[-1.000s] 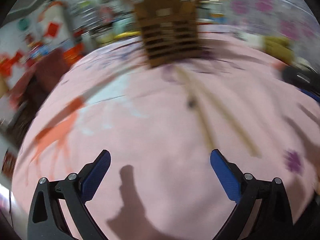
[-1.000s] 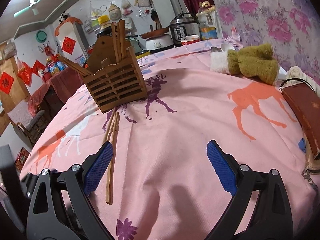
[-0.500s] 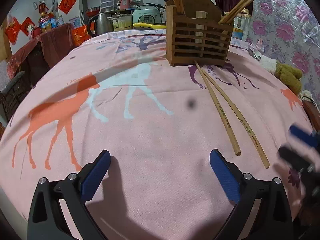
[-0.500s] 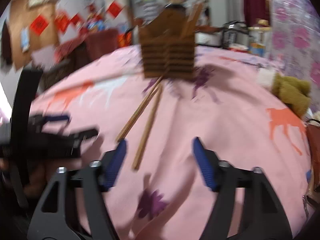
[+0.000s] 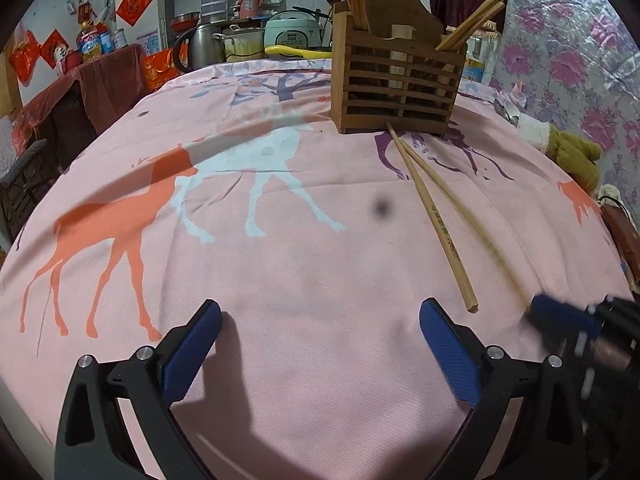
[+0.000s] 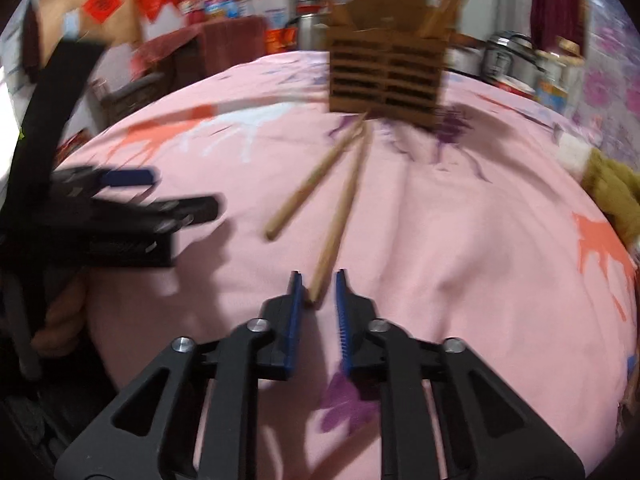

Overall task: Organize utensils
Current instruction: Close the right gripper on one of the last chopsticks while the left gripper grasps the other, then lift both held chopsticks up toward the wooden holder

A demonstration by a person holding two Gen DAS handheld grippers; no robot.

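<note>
The right gripper (image 6: pixel 318 286) has just been closing — its blue pads (image 6: pixel 295 308) now stand narrowly apart around the near tip of one chopstick (image 6: pixel 340 216). A second chopstick (image 6: pixel 310 184) lies beside it on the pink deer-print cloth (image 6: pixel 460 240), both fanning out from the wooden utensil holder (image 6: pixel 386 76). The left gripper (image 6: pixel 132 196) shows blurred at the left edge — whether open or closed cannot be told here.

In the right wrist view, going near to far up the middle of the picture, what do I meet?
Right gripper, its fingers closed around the near tip of one chopstick → the other chopstick lying loose beside it → wooden utensil holder at their far ends → blurred kitchen clutter beyond the table.
</note>
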